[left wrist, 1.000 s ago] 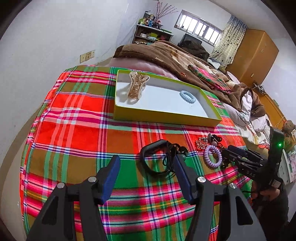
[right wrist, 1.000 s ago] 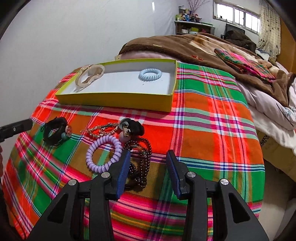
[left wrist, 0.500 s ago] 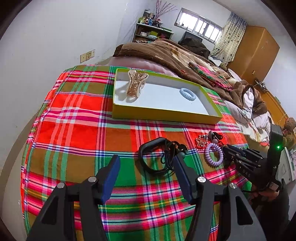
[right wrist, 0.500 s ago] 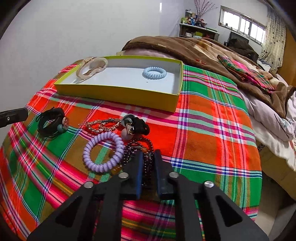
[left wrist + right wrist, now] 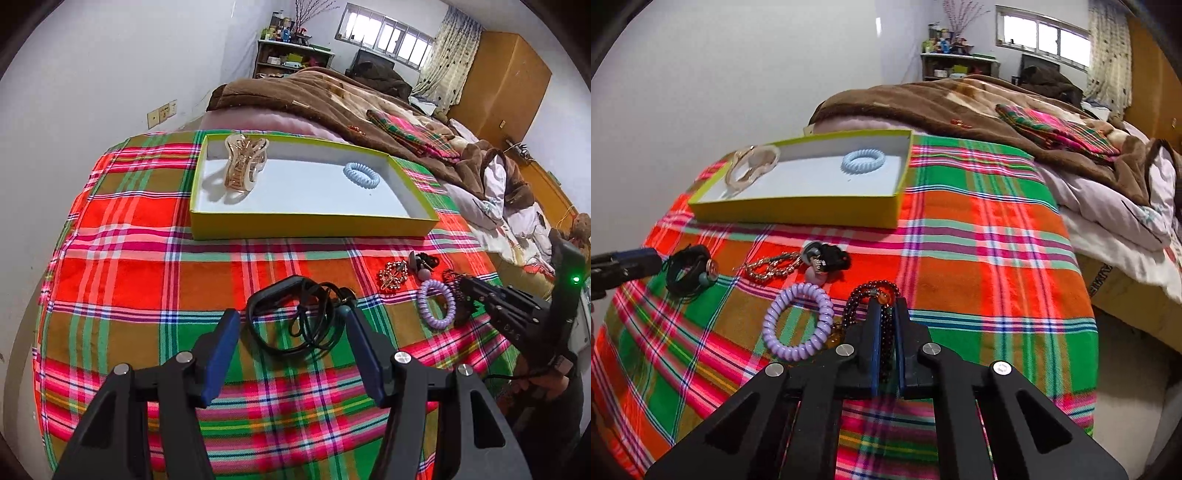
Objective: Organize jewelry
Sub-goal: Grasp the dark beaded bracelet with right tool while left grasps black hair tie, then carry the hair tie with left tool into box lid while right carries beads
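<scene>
My right gripper (image 5: 886,306) is shut on a dark bead bracelet (image 5: 866,295) and holds it just above the plaid cloth; it also shows in the left wrist view (image 5: 466,295). A purple coil hair tie (image 5: 799,320) lies beside it. A gold chain (image 5: 772,264), a black scrunchie with charm (image 5: 831,258) and a black cord bracelet (image 5: 689,271) lie further left. My left gripper (image 5: 291,332) is open, just before the black cord bracelet (image 5: 295,319). The yellow box (image 5: 310,225) holds a beige hair claw (image 5: 243,166) and a blue coil tie (image 5: 362,175).
A plaid cloth (image 5: 147,240) covers the bed end. A brown blanket (image 5: 332,96) and bedding lie beyond the box. The bed's right edge (image 5: 1093,295) drops to the floor. A wall is at the left.
My right gripper closed on the bead bracelet and has lifted it slightly. The left gripper has stayed open and nearly still.
</scene>
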`<state>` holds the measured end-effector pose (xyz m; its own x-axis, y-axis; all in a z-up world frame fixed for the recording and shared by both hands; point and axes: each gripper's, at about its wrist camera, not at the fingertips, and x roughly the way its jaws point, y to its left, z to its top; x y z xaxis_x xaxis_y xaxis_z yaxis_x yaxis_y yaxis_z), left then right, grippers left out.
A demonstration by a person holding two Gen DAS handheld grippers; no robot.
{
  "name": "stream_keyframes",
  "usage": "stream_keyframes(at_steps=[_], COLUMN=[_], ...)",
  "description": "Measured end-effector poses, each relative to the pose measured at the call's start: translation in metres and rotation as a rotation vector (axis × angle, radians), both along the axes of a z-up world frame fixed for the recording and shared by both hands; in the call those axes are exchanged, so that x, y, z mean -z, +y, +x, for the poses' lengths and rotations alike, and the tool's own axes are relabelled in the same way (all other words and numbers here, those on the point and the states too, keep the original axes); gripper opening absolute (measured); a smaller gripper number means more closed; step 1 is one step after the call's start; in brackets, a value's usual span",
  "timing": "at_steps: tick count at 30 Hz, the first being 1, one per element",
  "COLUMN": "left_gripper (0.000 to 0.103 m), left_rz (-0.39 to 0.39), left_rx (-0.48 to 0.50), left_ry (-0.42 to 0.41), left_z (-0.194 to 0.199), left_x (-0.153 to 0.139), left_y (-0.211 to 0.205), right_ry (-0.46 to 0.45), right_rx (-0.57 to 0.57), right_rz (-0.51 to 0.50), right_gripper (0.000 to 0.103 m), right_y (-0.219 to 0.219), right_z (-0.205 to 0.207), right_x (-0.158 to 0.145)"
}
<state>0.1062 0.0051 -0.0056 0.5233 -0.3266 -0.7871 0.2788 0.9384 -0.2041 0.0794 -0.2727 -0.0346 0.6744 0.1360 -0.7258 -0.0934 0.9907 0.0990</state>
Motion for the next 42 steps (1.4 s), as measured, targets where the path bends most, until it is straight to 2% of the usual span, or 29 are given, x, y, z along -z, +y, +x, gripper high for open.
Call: stream_keyframes(at_steps=[5, 9, 13, 15, 22, 32, 42], left_gripper=[0.061, 0.053, 0.040, 0.038, 0.008, 0.007, 0.007], left_rz=[0.017, 0.014, 0.029, 0.027, 0.037, 0.007, -0.041], left_rx=[0.003, 0.007, 0.015, 0.026, 0.038, 0.024, 0.058], left_ry=[0.014, 0.025, 0.044, 0.044, 0.044, -0.002, -0.046], left_z=[0.007, 0.009, 0.011, 0.010, 0.011, 0.006, 0.004], left_x=[0.005, 0.009, 0.013, 0.013, 0.013, -0.004, -0.025], left_y=[-0.006, -0.010, -0.014, -0.016, -0.021, -0.014, -0.019], right_ry=[-0.026, -0.057, -0.081, -0.095, -0.132, -0.167, -0.180], right_rx=[0.021, 0.034, 0.037, 0.036, 0.054, 0.061, 0.053], right_rz=[0.045, 0.090, 0.108, 0.125, 0.164, 0.159, 0.150], right_gripper=[0.007, 0.007, 0.007, 0.007, 0.007, 0.007, 0.007], right_y=[-0.011, -0.018, -0.020, -0.021, -0.028, -0.026, -0.019], right_z=[-0.005, -0.009, -0.011, -0.013, -0.019, -0.023, -0.022], right_x=[-0.006, -0.013, -0.020, -0.023, -0.033, -0.047, -0.054])
